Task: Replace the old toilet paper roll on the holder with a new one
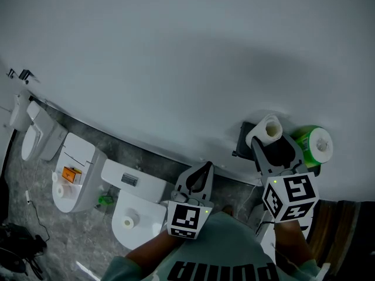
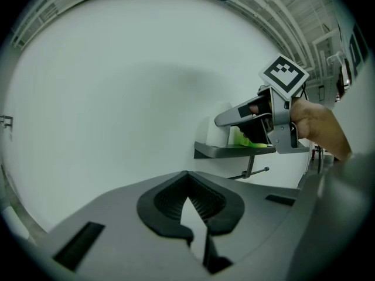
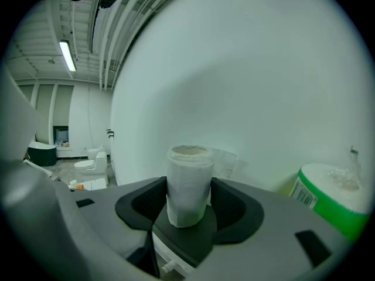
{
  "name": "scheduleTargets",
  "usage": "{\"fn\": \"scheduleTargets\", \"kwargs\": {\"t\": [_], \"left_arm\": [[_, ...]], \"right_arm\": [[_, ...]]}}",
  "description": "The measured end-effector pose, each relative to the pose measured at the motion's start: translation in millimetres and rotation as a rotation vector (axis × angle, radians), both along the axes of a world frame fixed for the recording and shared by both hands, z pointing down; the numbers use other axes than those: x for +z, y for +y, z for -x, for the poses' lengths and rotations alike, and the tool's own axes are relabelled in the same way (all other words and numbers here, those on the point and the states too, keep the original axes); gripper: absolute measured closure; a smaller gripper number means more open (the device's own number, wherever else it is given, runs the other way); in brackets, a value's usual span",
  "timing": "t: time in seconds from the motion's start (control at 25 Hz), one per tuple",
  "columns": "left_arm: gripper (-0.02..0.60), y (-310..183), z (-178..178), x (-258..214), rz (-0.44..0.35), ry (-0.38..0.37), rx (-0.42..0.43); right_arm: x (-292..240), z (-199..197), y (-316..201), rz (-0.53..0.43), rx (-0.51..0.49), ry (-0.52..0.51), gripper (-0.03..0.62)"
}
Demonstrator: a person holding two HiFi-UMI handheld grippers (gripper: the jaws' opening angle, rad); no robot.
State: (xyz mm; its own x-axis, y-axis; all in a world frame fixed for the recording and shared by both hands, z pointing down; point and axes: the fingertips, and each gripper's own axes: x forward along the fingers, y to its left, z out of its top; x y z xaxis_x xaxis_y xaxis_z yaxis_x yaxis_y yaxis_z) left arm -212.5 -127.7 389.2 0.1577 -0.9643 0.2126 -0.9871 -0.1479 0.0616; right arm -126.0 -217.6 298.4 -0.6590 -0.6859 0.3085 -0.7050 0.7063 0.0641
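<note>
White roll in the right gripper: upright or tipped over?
Upright: the white roll shows its hollow end on top, clamped in the right gripper.

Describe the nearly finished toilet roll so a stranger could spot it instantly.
On the white wall, find the dark shelf. There the right gripper clamps a slim roll upright. Unlike the fat green-wrapped roll beside it, it is bare white and almost used up.

Dim, cool light throughout; a long white ceiling strip lamp (image 3: pixel 67 55) glows. Soft shadows cross the plain white wall (image 1: pixel 176 51); fisheye edges bend and darken.
</note>
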Motion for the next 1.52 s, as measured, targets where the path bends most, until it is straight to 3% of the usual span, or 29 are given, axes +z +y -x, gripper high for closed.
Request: {"fn": "scheduleTargets", "kwargs": {"t": [0.2, 0.64, 0.96, 1.52], "left_arm": [[0.577, 1, -5, -2, -0.004, -0.003, 0.012], [0.577, 2, -29, -8, -0.017, -0.022, 0.079], [0.577, 1, -66, -11, -0.025, -0.043, 0.172], [0.577, -8, -129, -19, -0.042, -0.081, 0.324]], "right_arm": [[-7, -2, 5, -0.008, -0.015, -0.023, 0.322], [-45, -32, 29, -0.106, 0.044, -0.118, 0.322], [-71, -79, 49, -0.200, 0.130, -0.178, 0.322], [-51, -151, 55, -0.191, 0.276, -0.170, 0.322]]}}
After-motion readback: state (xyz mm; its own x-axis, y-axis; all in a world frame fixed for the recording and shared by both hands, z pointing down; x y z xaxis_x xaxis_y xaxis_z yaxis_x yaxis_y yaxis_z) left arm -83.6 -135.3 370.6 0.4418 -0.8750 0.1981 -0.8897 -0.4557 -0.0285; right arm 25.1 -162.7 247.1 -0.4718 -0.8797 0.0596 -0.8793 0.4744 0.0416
